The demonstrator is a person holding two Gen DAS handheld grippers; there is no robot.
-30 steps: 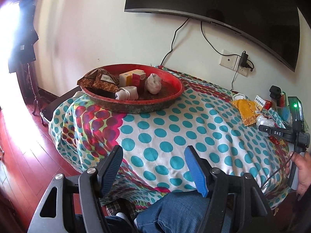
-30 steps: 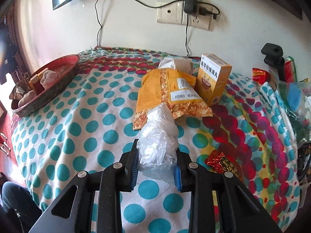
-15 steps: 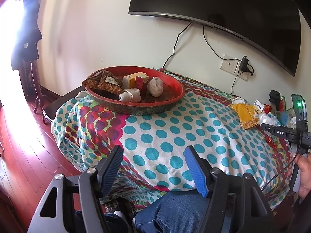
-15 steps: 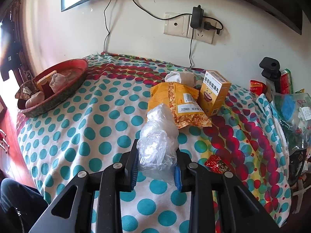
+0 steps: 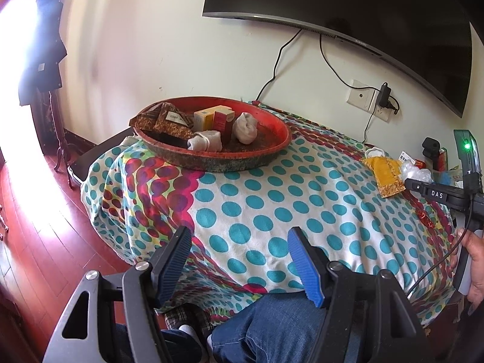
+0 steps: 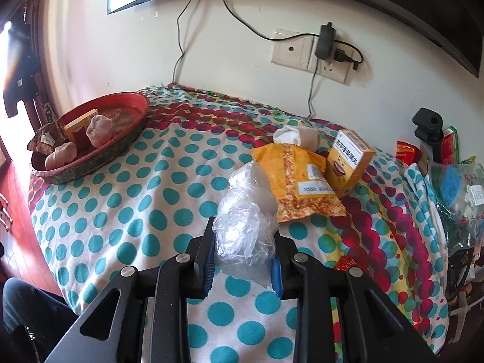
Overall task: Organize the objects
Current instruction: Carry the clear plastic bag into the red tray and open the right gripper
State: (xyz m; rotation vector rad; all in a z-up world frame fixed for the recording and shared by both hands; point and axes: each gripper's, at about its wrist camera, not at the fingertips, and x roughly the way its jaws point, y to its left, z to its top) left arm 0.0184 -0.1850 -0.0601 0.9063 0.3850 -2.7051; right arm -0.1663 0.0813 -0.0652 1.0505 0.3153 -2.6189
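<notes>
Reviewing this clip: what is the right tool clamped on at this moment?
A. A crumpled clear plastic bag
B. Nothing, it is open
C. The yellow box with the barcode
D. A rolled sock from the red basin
A. In the right wrist view the right tool is shut on the crumpled clear plastic bag, while the yellow box stands untouched on the polka-dot cloth beyond it.

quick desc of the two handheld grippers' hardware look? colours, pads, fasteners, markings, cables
Both grippers, left and right, have matte black frames with triangular cutouts and silver round fasteners at the pivots. The jaws carry ribbed blue pads. Seen from the left wrist view, the right unit bears white "DAS" lettering, an upright module with a lit green LED and a thin black cable. The hand is bare.
</notes>
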